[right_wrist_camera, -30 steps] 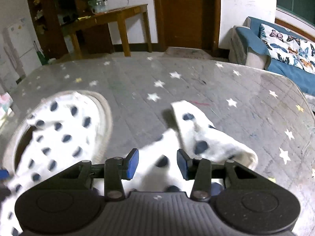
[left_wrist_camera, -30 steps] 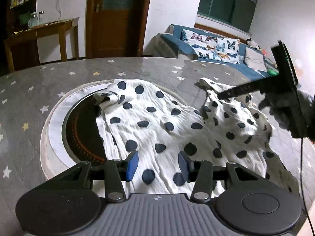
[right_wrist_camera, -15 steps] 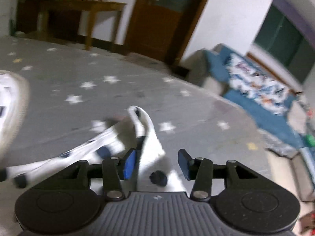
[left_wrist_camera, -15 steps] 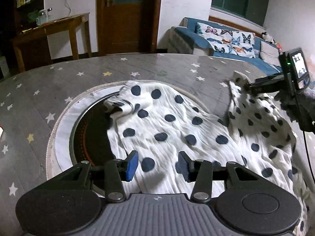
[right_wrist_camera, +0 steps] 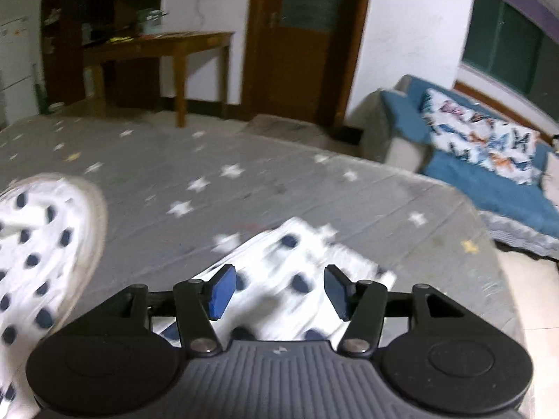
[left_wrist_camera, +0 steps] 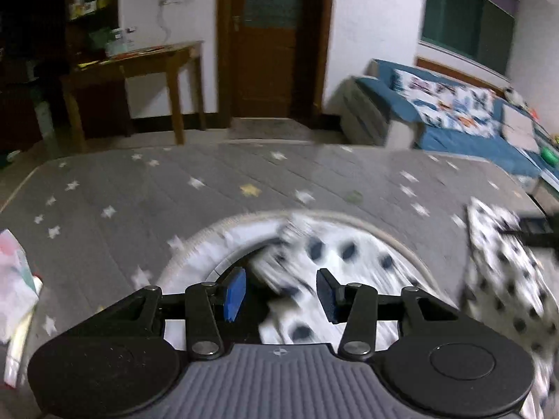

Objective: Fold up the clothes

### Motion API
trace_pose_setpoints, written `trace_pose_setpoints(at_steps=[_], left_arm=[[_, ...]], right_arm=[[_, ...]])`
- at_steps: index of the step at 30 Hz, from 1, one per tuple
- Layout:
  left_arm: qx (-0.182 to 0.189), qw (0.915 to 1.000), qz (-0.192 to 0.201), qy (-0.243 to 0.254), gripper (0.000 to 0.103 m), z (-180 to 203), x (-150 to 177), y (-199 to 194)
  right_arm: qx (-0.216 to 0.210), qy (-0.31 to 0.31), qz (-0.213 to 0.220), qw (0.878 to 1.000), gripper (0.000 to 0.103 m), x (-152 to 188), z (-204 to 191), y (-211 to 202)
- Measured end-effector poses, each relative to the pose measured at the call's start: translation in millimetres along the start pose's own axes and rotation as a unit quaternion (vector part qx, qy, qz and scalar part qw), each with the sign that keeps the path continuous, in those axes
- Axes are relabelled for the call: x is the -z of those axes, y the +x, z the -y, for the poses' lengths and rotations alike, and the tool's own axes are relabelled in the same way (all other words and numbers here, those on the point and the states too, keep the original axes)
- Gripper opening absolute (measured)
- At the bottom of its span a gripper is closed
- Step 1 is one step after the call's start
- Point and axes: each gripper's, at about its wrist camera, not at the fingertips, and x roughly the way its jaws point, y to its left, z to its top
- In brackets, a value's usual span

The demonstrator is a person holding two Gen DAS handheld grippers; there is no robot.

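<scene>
A white garment with dark blue dots (left_wrist_camera: 335, 272) lies spread on the grey star-patterned table (left_wrist_camera: 209, 188), partly over a round white-rimmed inset. My left gripper (left_wrist_camera: 281, 295) is open, low over the garment's left edge, which bunches between the blue pads. The garment's right part (left_wrist_camera: 506, 279) rises toward my right gripper, seen at the right edge (left_wrist_camera: 534, 230). In the right wrist view my right gripper (right_wrist_camera: 279, 291) is open over a far corner of the garment (right_wrist_camera: 300, 269); another part (right_wrist_camera: 31, 244) lies at left. Both views are motion-blurred.
A round white-rimmed inset (left_wrist_camera: 384, 227) sits in the table. Papers (left_wrist_camera: 14, 286) lie at the table's left edge. Beyond the table are a wooden side table (left_wrist_camera: 146, 70), a brown door (left_wrist_camera: 269, 35) and a blue sofa with butterfly cushions (right_wrist_camera: 489, 160).
My left gripper moved left and forward to the garment's left edge by the inset. My right gripper swung back over the far right corner. Both stayed open; the cloth shifted.
</scene>
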Motion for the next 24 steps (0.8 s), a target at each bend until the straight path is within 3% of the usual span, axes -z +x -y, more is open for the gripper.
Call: trace_pose_setpoints(at_steps=[8,14,16,24], left_arm=[[0.036,0.9927,-0.071,-0.090,0.048,-29.0,-14.7,55.6],[0.037,0.9908,-0.095,-0.089,0.046,-25.8,-13.5,79.6],[0.038,0.9901,-0.101,-0.090,0.038,-25.5,-13.6,86.0],[0.039,0.9936,-0.090,-0.056,0.020,-18.4,-15.2,93.7]], right_arm=[[-0.026,-0.008,-0.014,1.000,0.057,13.5,-16.8,-3.4],[-0.028,-0.008,-0.019,0.999,0.057,17.8,-15.5,1.4],[-0.027,-0.007,-0.021,0.999,0.057,18.5,-13.4,3.3],[-0.030,-0.003,-0.022,0.999,0.058,20.7,-7.3,7.5]])
